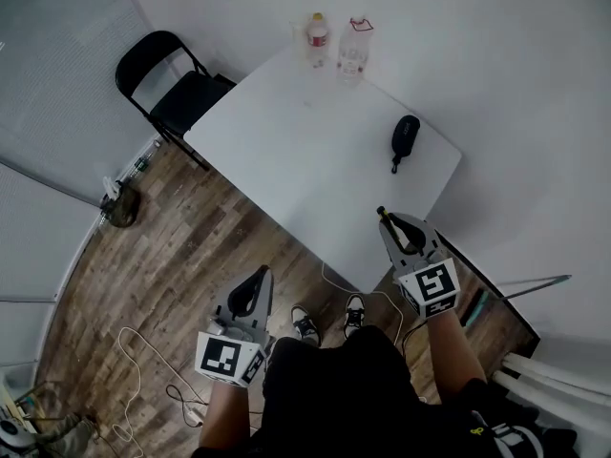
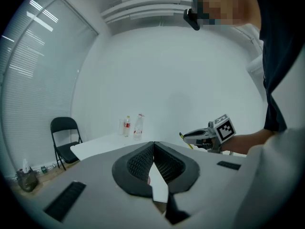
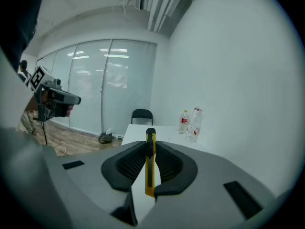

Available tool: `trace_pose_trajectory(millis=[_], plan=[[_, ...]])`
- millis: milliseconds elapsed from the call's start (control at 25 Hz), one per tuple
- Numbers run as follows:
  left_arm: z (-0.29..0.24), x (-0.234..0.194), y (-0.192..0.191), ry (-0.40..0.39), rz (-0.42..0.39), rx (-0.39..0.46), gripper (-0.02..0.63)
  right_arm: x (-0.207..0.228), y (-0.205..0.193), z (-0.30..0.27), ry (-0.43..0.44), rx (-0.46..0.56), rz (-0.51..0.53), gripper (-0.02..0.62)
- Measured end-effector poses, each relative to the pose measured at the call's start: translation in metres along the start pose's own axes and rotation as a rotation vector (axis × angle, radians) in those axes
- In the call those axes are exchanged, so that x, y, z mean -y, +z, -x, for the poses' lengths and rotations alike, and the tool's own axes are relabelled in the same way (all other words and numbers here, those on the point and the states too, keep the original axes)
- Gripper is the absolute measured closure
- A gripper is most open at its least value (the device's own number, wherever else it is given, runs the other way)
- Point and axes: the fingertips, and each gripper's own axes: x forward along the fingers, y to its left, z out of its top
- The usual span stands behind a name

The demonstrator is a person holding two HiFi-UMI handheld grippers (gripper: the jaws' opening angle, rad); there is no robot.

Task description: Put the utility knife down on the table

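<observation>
The utility knife (image 3: 150, 166) is yellow with a black slider and stands upright between the pads of my right gripper (image 3: 150, 144), which is shut on it. In the head view the right gripper (image 1: 391, 225) hovers over the near corner of the white table (image 1: 315, 170), and the utility knife (image 1: 383, 216) pokes out past the fingertips. My left gripper (image 1: 259, 275) hangs over the wooden floor, left of the table's near corner. The left gripper (image 2: 153, 144) has its pads pressed together with nothing between them.
Two plastic bottles (image 1: 334, 44) stand at the table's far edge. A black pouch-like object (image 1: 405, 136) lies near the right edge. A black folding chair (image 1: 172, 84) stands at the far left. Cables (image 1: 143, 370) and a bag (image 1: 122, 206) lie on the floor.
</observation>
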Motion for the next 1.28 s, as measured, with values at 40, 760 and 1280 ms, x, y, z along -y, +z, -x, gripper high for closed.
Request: trace_pose_trajectory(millis=[40,760,1280], plan=[[-0.001,0.001,-0.001,0.008,0.000,-0.003,0.583,0.004,-0.007,-0.010,0.011,-0.016,0.008,0.522],[0.003,-0.006,-0.027,0.188,0.011,-0.044,0.583,-0.016,-0.192,-0.136,0.266,-0.502,0.064,0.522],[0.011,-0.016,-0.040,0.251,0.031,-0.055,0.583,-0.025,-0.238,-0.145,0.319,-0.616,0.095,0.522]])
